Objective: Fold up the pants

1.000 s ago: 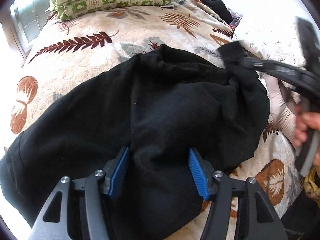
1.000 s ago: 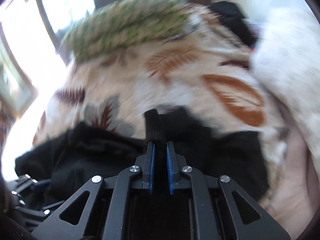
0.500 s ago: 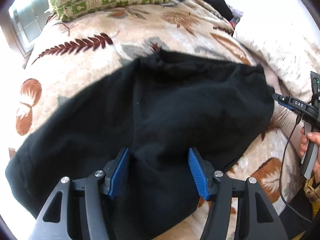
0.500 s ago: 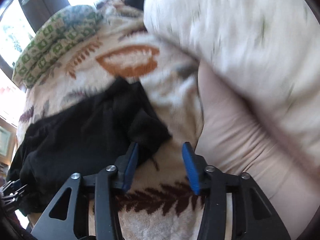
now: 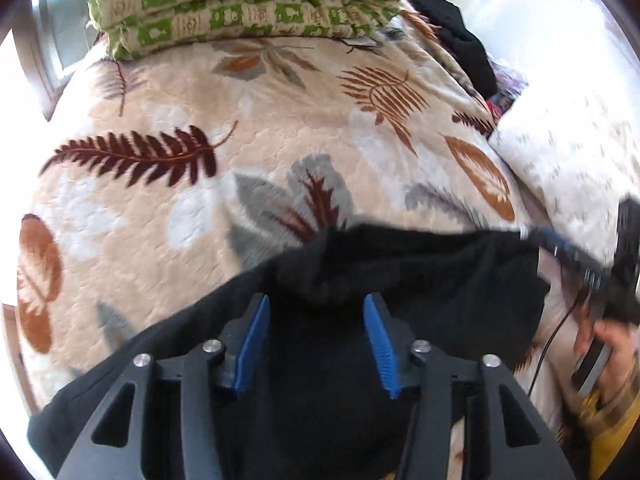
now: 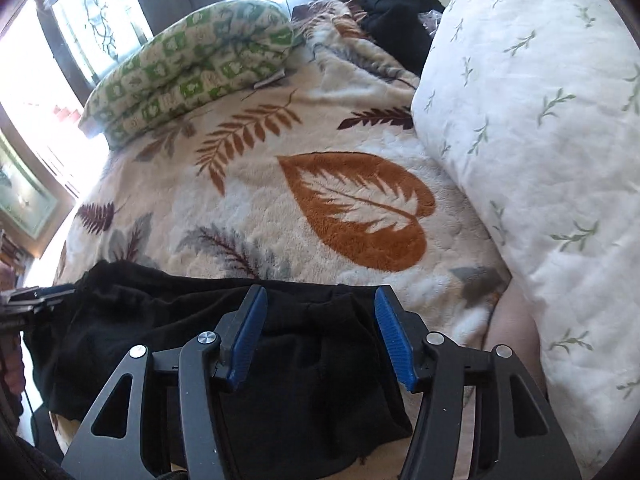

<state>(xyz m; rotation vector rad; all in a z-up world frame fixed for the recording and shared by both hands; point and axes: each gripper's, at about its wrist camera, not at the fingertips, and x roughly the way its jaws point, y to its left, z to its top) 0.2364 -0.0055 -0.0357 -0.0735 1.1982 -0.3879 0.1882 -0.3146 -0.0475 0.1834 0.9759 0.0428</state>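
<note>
The black pants (image 5: 420, 292) lie bunched on the near part of the leaf-print blanket (image 5: 248, 148), far from the green patterned quilt (image 5: 248, 4) folded at the far end. The left gripper (image 5: 316, 340) hangs over them, its jaws apart and just narrowing, the cloth below the blue pads (image 5: 252, 340) unpinched. To the right, the right gripper (image 6: 320, 336) has just been widening, released above the pants' near right part, beside the white pillow (image 6: 540, 140).
</note>
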